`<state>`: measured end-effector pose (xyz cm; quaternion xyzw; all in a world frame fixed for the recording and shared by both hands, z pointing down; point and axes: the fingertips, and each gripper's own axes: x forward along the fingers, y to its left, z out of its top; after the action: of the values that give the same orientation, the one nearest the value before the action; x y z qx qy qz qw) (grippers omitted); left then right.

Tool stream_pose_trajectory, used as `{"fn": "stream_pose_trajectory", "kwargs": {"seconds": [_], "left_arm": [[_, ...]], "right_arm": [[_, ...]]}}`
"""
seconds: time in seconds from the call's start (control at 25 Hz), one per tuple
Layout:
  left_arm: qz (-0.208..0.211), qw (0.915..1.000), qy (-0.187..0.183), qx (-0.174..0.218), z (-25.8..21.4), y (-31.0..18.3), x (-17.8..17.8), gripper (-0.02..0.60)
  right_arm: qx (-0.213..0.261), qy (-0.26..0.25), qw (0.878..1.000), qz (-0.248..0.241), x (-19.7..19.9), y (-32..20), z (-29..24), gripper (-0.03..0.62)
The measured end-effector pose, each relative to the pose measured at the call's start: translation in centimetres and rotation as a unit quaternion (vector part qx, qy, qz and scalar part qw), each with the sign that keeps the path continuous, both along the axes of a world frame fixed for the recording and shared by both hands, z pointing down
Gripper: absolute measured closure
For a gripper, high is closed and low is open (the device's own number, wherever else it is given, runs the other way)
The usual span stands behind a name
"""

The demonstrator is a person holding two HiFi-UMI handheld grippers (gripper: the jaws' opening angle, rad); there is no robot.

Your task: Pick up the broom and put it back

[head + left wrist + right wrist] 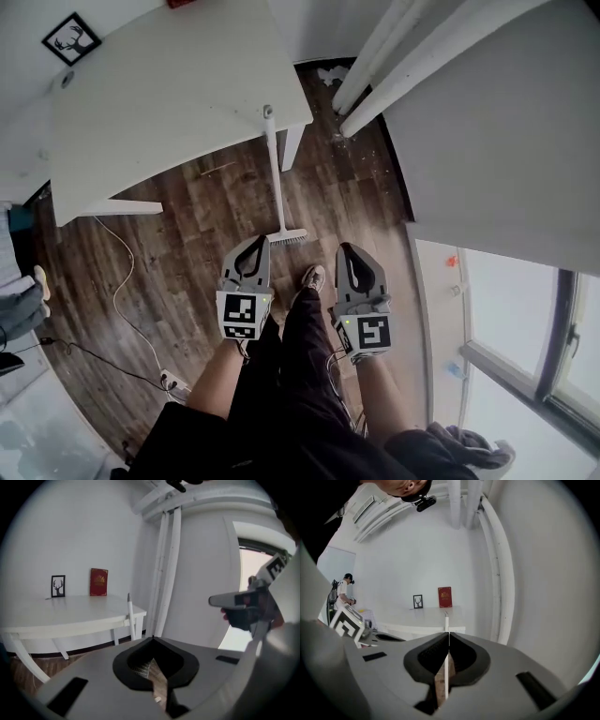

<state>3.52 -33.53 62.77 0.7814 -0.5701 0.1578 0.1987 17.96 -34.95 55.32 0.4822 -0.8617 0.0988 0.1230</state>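
A broom with a thin white handle and a pale bristle head (275, 178) stands on the dark wooden plank floor (187, 234). The top of its handle leans on the edge of the white rounded table (159, 84). At six o'clock from the bristle head, just short of it, we hold the grey left gripper (260, 242). The grey right gripper (345, 248) sits at five o'clock. Both have their fingers pressed together on nothing. We judge the lean precarious: closed tips nudging the handle could slide it off the table edge and topple it. The fingers need to spread first.
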Motion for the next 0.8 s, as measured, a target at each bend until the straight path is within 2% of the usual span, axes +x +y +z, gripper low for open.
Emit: {"fn": "stream_pose_trajectory", "kwargs": {"seconds": [0.12, 0.28, 0.48, 0.6, 0.8], "left_arm": [[0.011, 0.9992, 0.023, 0.032, -5.4, 3.0, 0.1, 0.581], [0.065, 0.9939, 0.021, 0.087, -11.8, 6.1, 1.3, 0.581], [0.101, 0.9888, 0.037, 0.104, -15.2, 8.8, 3.3, 0.581], [0.128, 0.9831, 0.042, 0.124, -17.9, 10.9, 5.9, 0.581], [0.171, 0.9664, 0.067, 0.18, -23.2, 15.5, 11.9, 0.581]], "right_arm": [[0.027, 0.009, 1.0, 0.011, -2.1, 2.2, -2.3, 0.572], [0.062, 0.01, 0.997, 0.043, -2.1, 6.1, -6.6, 0.572], [0.093, 0.001, 0.991, 0.093, -0.1, 10.7, -11.1, 0.572], [0.127, -0.014, 0.984, 0.127, 1.9, 13.5, -14.0, 0.572], [0.149, -0.005, 0.981, 0.125, 4.7, 18.9, -17.5, 0.572]]}}
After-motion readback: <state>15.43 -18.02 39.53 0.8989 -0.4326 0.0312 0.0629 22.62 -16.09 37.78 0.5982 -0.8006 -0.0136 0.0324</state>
